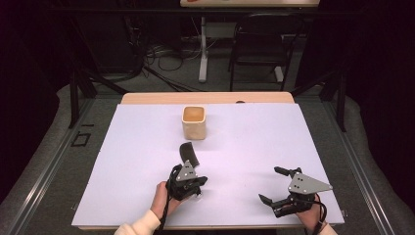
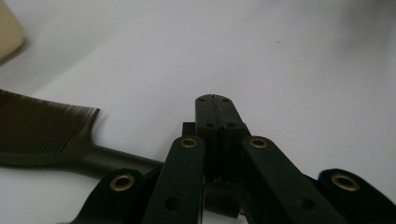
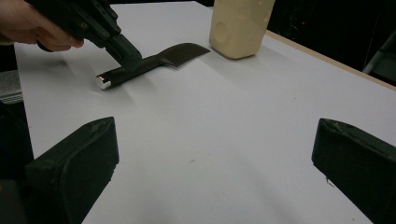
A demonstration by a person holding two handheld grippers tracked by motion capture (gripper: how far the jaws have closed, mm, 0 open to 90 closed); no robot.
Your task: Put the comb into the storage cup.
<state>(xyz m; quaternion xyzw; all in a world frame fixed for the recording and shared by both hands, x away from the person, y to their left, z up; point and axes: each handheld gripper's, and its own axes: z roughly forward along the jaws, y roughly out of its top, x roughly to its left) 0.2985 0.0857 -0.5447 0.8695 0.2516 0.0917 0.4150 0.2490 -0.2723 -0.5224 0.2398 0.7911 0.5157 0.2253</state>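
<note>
Black plastic comb [image 1: 188, 152] with fine teeth and a slim handle lies flat on the white table [image 1: 254, 142], just before the cream square cup [image 1: 194, 122]. Its long axis runs toothed end toward the cup. Left gripper [image 1: 190, 169] is clamped on the handle; right gripper [image 1: 272, 185] is spread wide, holding nothing

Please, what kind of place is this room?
Probably a lab or workshop set up for recording: a table covered with a white sheet, dark curtains around it, loose cables on the floor, and a folding chair behind.
</note>
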